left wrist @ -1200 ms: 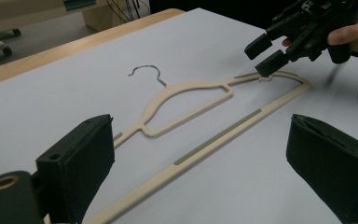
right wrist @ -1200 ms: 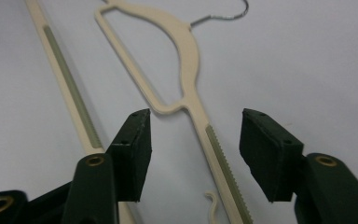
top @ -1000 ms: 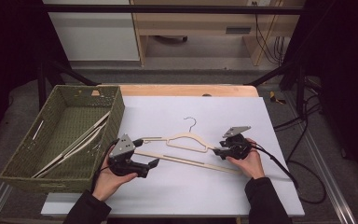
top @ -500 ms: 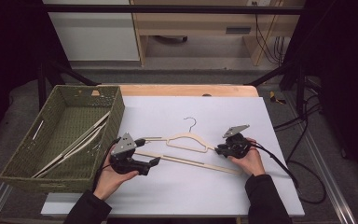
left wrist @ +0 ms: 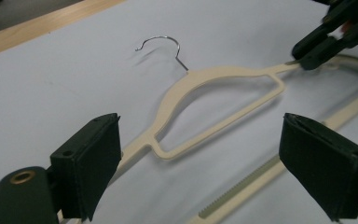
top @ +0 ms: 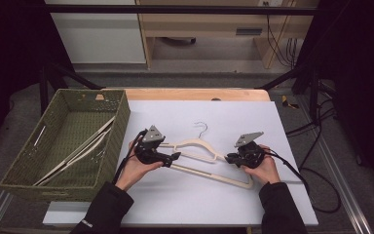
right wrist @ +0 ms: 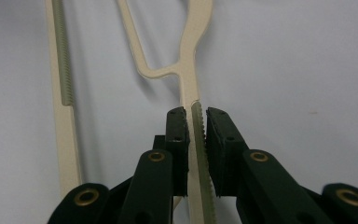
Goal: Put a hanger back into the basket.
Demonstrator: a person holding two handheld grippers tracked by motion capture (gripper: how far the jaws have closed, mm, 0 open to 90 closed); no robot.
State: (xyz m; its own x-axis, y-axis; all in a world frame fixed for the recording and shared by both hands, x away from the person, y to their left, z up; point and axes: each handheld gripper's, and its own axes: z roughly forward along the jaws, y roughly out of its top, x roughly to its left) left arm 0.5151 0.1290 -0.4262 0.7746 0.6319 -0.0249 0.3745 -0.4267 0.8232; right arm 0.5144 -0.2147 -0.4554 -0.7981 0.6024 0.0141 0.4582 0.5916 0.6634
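Note:
A cream plastic hanger (top: 195,145) with a metal hook lies flat on the white table. My right gripper (top: 230,158) has just been closing, and it is now shut on the hanger's right arm. In the right gripper view its pads (right wrist: 179,126) pinch the toothed strip of that arm (right wrist: 193,37). My left gripper (top: 174,157) stands wide open at the hanger's left shoulder. In the left gripper view the hanger (left wrist: 205,74) lies ahead of the spread jaws and its left arm runs down close by the left pad (left wrist: 95,158). The right gripper (left wrist: 317,46) shows there at the top right.
A green woven basket (top: 122,122) stands at the table's left with several cream hangers (top: 78,153) in it. A wooden strip (top: 195,94) edges the table's far side. Cables (top: 297,170) trail off to the right.
My left gripper has moved right to the hanger's left shoulder. The right gripper's jaws have closed on the hanger's right arm; that hand has stayed in place.

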